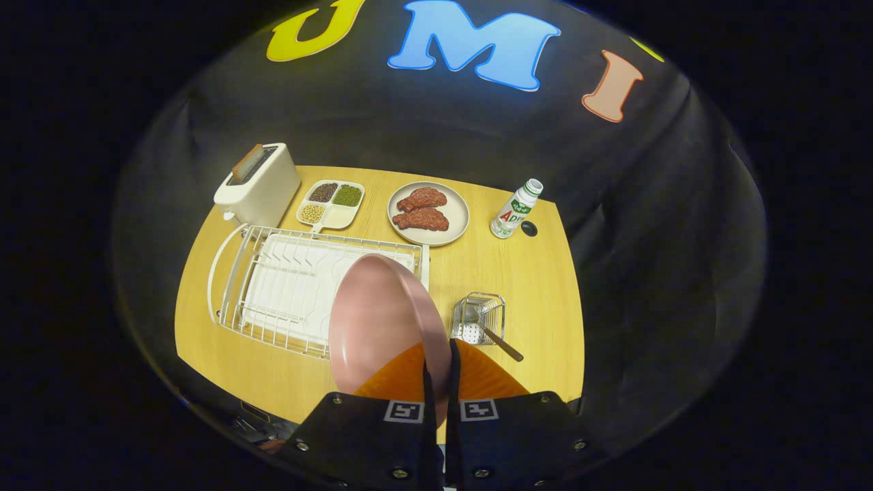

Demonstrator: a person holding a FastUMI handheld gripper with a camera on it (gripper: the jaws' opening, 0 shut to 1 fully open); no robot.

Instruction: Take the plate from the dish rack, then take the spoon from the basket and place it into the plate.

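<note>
Gripper view: fingers (436,382) clamp pink plate (382,320).

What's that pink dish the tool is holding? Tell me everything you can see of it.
It is a round pink plate with a smooth, slightly glossy surface and a raised rim, ceramic or plastic by its look. It stands on edge, tilted, with its rim clamped between the gripper fingers, which are shut on it. It hangs in front of the white wire dish rack, covering that rack's near corner. Whether it touches the rack is unclear.
</note>
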